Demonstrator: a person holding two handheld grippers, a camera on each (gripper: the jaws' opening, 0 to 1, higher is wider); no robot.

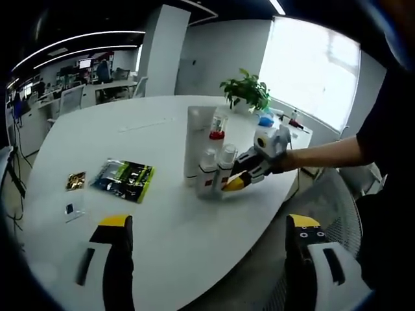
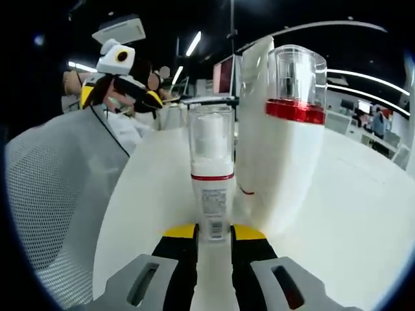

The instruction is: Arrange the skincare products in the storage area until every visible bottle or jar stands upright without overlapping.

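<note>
Through the left gripper view, my left claw hangs wide open over the white desk, holding nothing. The skincare cluster stands mid-desk: a tall white tube, a red-collared pump bottle and two small clear-capped bottles, with my right claw at their base. A green sachet lies flat nearby.

In the right gripper view, my right claw is clamped on a small clear-capped bottle, upright, just beside the pump bottle. I judge any sideways drag could knock over the close-packed neighbours.
</note>
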